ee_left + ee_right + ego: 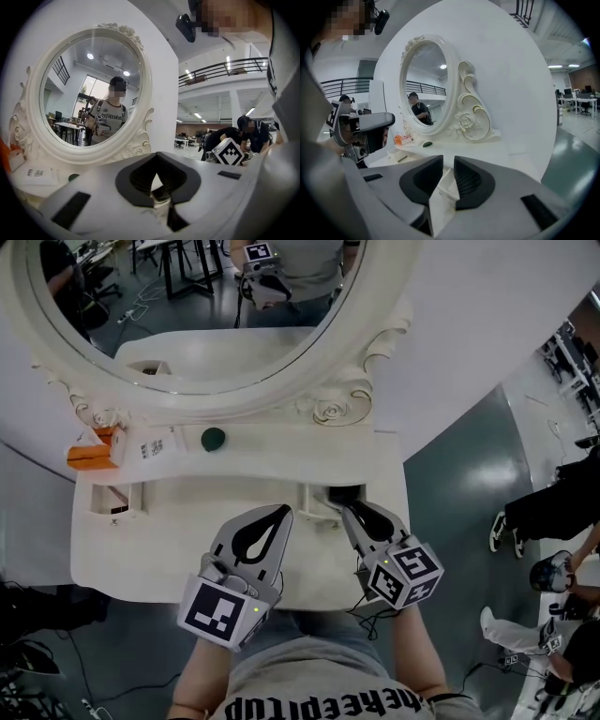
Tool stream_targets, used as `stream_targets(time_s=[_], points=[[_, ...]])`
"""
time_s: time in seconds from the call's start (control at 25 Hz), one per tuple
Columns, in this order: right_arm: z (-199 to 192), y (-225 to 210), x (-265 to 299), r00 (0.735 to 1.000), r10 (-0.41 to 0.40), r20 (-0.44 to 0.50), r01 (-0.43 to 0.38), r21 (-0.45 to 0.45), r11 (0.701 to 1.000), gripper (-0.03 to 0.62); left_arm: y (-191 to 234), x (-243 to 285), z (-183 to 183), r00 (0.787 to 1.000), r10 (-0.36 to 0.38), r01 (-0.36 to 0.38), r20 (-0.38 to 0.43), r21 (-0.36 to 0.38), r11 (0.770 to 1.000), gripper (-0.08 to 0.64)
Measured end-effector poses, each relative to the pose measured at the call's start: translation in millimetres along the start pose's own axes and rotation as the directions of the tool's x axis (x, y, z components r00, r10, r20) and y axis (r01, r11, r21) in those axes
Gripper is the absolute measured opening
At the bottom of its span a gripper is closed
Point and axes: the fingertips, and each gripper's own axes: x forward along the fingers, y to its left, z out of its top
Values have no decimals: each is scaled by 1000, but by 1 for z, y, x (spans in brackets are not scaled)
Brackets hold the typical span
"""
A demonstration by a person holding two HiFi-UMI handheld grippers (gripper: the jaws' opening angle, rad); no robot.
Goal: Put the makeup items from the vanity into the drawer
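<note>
The white vanity [187, 554] fills the middle of the head view. Its large oval mirror [187, 296] in a carved white frame stands at the far side.

Both grippers hang over the near part of the top. The left gripper [280, 513] is near the middle, its jaws brought together at the tips with nothing between them. The right gripper [349, 509] is just to its right. Its jaws stand a narrow gap apart, and its tips are at a small drawer [323, 498] set in the vanity top, which shows a dark opening. Its own view shows the drawer's white edge below the gap, but not whether the jaws touch it.

At the far left of the top is an open compartment [117, 498]. A small thing lies in it, too small to make out.

The makeup items lie on the raised shelf under the mirror, well apart from both grippers. An orange box [94, 454] is at the left end and a white printed packet [155, 444] lies just beside it. A small dark green round item [213, 439] sits to the right of the packet, near the middle of the shelf.
</note>
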Motion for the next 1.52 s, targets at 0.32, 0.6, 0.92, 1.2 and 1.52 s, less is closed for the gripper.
stream_targets(time_s=[0.32,0.6,0.92,1.2,1.52], points=[[9,17,-22,997,-52,56,53,-9,999,8,-9,-6,6,996,-79,78,29,28,997,15],[25,39,-44,989,-59,138,56,21,998,11,-21,-8,7,987,-163,162,13,36,986,15],[40,60,-70,973,-98,209,95,24,995,9,-39,-9,10,965,-262,262,7,49,964,15],[50,73,-94,948,-137,287,128,50,991,9,-56,-10,8,936,-353,353,-8,63,934,14],[61,89,-117,921,-189,342,186,41,982,9,-75,-14,10,896,-443,443,-13,77,893,15]])
